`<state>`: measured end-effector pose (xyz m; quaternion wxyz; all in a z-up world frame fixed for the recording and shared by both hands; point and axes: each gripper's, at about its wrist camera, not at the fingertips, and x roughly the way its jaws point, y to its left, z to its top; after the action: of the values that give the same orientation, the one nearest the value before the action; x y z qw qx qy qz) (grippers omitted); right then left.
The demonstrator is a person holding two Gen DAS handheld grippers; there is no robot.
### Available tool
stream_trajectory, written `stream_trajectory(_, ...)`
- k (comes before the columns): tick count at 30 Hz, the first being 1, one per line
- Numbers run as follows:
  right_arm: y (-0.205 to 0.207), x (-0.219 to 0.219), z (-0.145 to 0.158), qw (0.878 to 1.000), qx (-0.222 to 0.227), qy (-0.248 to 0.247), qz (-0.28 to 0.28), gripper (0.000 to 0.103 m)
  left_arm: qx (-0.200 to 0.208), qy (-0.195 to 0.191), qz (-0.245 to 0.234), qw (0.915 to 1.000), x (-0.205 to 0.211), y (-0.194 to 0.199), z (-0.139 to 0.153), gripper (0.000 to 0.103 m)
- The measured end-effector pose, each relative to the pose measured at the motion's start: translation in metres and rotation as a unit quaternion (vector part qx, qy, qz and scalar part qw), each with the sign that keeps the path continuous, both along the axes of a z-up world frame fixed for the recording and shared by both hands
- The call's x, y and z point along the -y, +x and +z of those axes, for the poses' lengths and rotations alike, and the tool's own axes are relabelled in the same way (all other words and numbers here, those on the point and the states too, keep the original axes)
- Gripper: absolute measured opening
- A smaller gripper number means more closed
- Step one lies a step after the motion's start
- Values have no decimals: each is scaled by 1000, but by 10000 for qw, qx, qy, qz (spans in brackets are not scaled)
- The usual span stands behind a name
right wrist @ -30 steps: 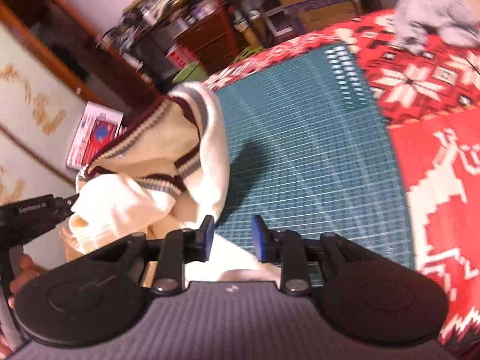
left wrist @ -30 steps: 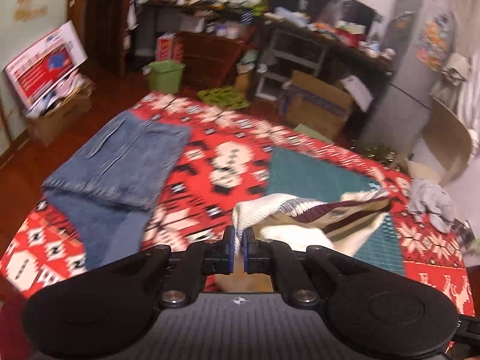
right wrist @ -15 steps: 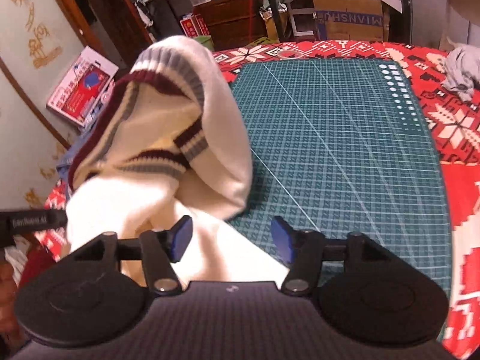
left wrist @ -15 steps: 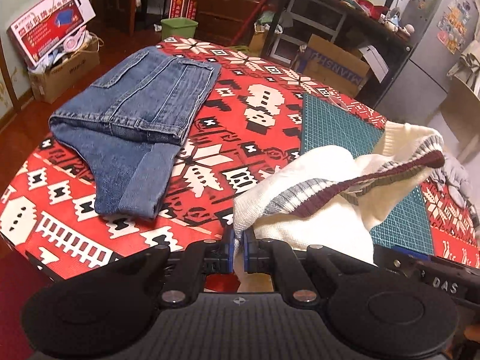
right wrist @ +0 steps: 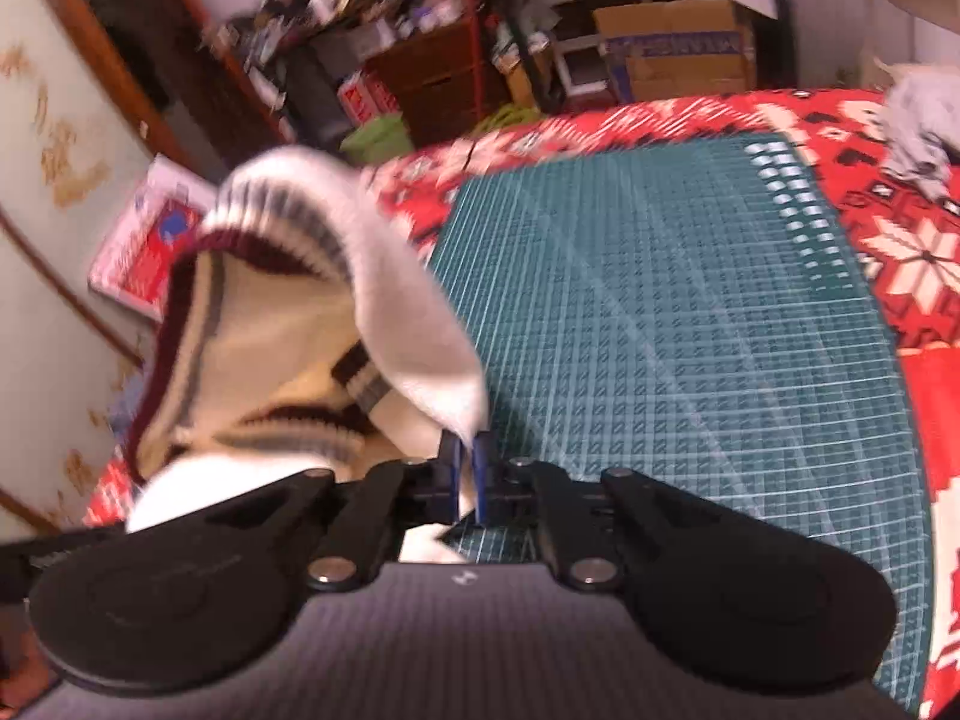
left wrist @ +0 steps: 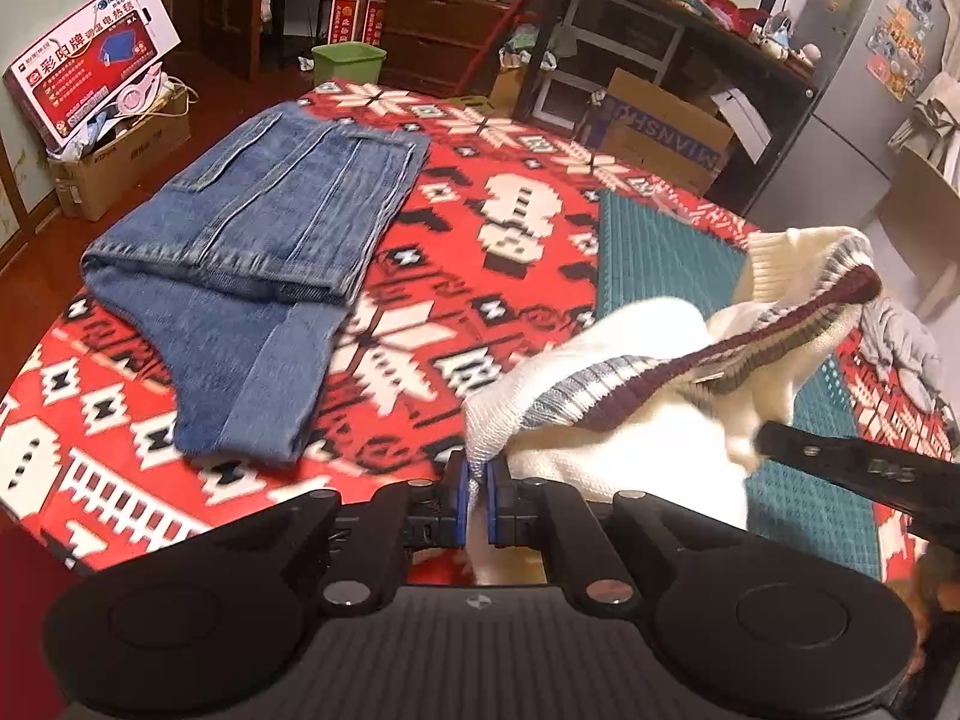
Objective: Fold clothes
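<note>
Both clamped on the sweater [left wrist: 630, 396]: left hand-held gripper [left wrist: 474, 501] pinches a striped edge, right hand-held gripper [right wrist: 465, 480] a white edge, holding it up over the green mat [right wrist: 690, 360], prob to spread it flat w/o bunching; folded jeans [left wrist: 252, 276] lie apart on the surface [left wrist: 510, 228].

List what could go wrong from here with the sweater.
1. Both the left gripper and the right gripper pinch only thin edges of the sweater; the knit may slip out when it is spread.
2. It hangs bunched, so it may land creased on the mat.
3. A wide swing might disturb the folded jeans nearby.
</note>
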<state>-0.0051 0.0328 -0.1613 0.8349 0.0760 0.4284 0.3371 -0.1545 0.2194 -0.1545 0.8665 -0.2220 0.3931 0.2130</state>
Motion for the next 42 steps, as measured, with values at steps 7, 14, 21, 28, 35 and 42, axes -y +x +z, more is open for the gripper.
stream_trajectory(7,14,50,47,9944,792,72,-696,0,446,275,-517,9973,18,52,24,6)
stream_trajectory(14,47,90,30,9958,304,82,-858,10,484,578,-807,9939,31,115,29,5)
stream_trajectory(21,55,73,-25,9969,-308,142,-712,35,228,411,-650,9968,12,123,13,5)
stream_trajectory(28,72,37,-50,9973,-502,-98,-523,38,142,233,-607,9978,-5,121,1,6)
stream_trajectory(35,77,26,-47,9982,-158,-44,-584,5,124,96,-696,9975,-13,124,-7,6)
stream_trajectory(42,118,43,-9,9948,311,116,-962,5,395,-21,-882,9953,-18,170,5,6)
